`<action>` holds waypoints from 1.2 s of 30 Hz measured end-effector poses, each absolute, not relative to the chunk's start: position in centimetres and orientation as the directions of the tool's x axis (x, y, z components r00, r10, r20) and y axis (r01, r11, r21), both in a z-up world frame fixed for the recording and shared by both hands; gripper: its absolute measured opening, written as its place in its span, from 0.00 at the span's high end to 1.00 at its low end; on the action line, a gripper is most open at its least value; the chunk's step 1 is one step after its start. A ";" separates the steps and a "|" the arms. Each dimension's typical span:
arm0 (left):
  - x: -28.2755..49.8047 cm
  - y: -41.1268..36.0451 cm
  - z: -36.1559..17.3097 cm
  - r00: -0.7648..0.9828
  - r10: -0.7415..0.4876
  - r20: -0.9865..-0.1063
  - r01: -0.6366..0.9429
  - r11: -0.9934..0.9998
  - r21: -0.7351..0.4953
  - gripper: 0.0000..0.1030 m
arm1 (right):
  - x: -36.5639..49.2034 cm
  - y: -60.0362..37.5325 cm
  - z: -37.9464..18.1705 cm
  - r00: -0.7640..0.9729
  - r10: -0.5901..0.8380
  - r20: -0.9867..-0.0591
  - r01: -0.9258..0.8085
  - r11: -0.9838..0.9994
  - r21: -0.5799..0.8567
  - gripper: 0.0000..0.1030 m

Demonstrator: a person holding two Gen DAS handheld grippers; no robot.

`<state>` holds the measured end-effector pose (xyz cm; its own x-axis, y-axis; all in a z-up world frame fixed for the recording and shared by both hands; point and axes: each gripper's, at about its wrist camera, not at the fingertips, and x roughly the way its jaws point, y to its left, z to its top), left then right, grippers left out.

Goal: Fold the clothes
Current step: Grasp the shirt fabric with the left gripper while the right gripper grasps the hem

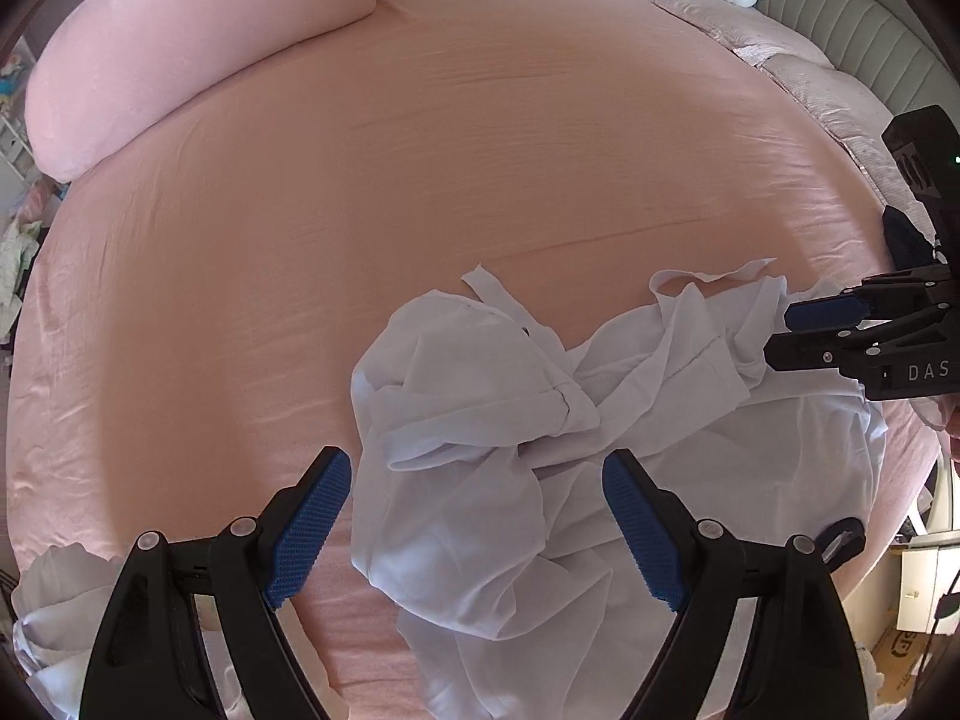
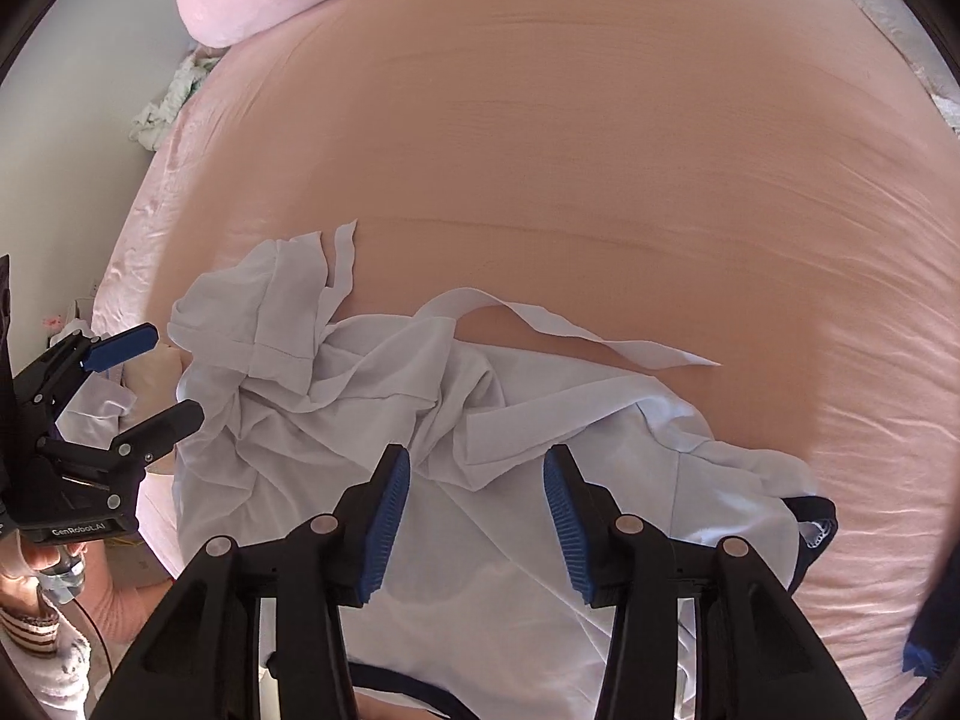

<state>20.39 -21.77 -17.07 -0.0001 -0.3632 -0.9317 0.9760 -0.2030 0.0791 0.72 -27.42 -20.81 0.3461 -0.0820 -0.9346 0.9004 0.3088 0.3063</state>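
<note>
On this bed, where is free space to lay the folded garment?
The pink sheet is bare between the long pillow and the crumpled white garment. It is crowded at the near edge, where the garment lies below both tongs.

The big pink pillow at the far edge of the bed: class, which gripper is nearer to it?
Left. The pink pillow lies beyond the left gripper, on its side of the bed; the right gripper hangs over the white garment, farther from it.

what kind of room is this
Most likely a bedroom. A wide bed with a pink sheet fills the view, a padded headboard runs along its far side, and a long pink pillow lies on it. A crumpled white garment lies on the sheet.
</note>
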 end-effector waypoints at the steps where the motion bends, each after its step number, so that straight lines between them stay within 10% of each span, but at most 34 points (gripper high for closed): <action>1: 20.0 -21.7 -17.1 0.020 -0.381 -0.924 0.967 -0.227 0.114 0.17 | 0.7 -27.5 -21.1 0.352 -0.085 -0.932 0.900 0.306 0.312 0.54; 8: 16.1 -20.7 -18.0 0.170 -0.485 -0.858 0.770 -0.478 0.422 0.17 | 1.5 -28.5 -22.3 0.427 -0.079 -0.901 0.871 0.304 0.386 0.53; 29: 13.8 -22.3 -22.0 0.158 -0.569 -0.807 0.535 -0.638 0.555 0.18 | 3.4 -30.4 -23.3 0.606 -0.129 -0.785 0.772 0.333 0.541 0.54; 36: 13.9 -22.5 -23.8 0.134 -0.561 -0.817 0.500 -0.674 0.544 0.55 | 4.1 -30.2 -25.3 0.618 -0.068 -0.783 0.755 0.328 0.567 0.54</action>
